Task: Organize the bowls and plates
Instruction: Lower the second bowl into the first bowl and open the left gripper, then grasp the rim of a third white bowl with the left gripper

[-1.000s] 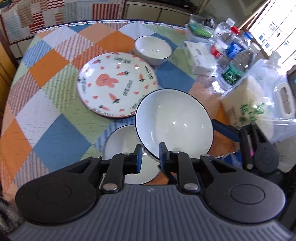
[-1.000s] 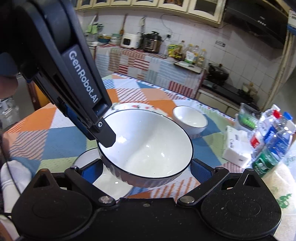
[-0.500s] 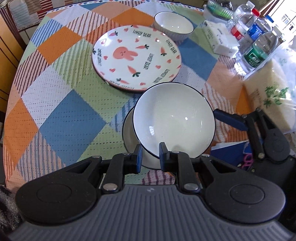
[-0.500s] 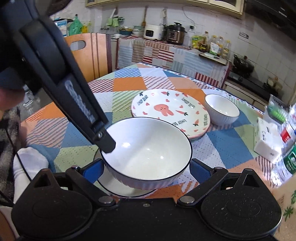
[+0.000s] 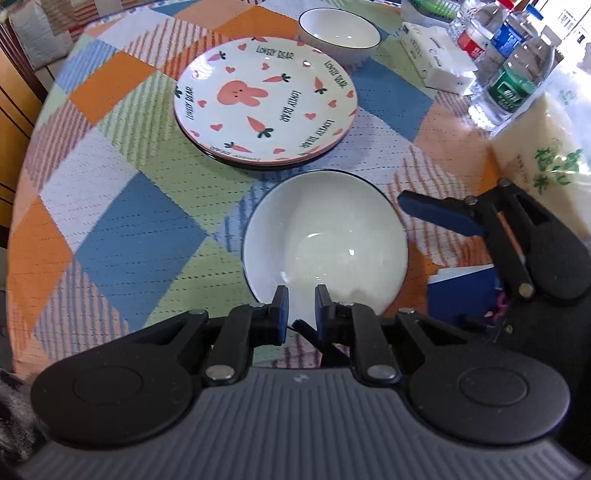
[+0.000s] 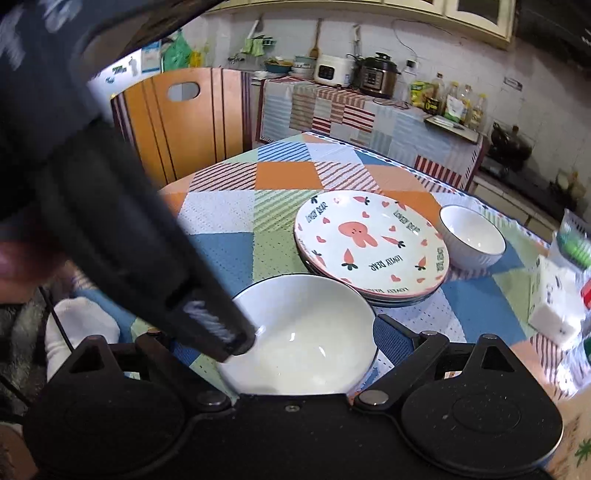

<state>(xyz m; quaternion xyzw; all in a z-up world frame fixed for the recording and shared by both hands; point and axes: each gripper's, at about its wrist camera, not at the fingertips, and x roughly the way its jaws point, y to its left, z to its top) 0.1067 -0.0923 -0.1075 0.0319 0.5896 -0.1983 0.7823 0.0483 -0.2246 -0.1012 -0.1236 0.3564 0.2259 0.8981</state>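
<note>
A large white bowl with a dark rim (image 5: 325, 243) (image 6: 303, 332) sits low on the checked tablecloth; the bowl seen under it earlier is hidden. My left gripper (image 5: 299, 306) is shut on its near rim. My right gripper (image 6: 280, 343) is open, its blue pads on either side of the bowl, and one of its fingers (image 5: 439, 214) shows in the left wrist view. Behind stands a stack of rabbit-print plates (image 5: 266, 99) (image 6: 371, 245). A small white bowl (image 5: 338, 35) (image 6: 472, 236) sits beyond the plates.
Water bottles (image 5: 509, 70), a white tissue pack (image 5: 436, 59) and a bag with green print (image 5: 546, 166) crowd the right side. A wooden chair (image 6: 184, 122) stands at the table's far left. A blue book (image 5: 461, 295) lies at the near right edge.
The large bowl has come down from a lifted, tilted hold onto the other white bowl, which it now covers. Both grippers came down with it.
</note>
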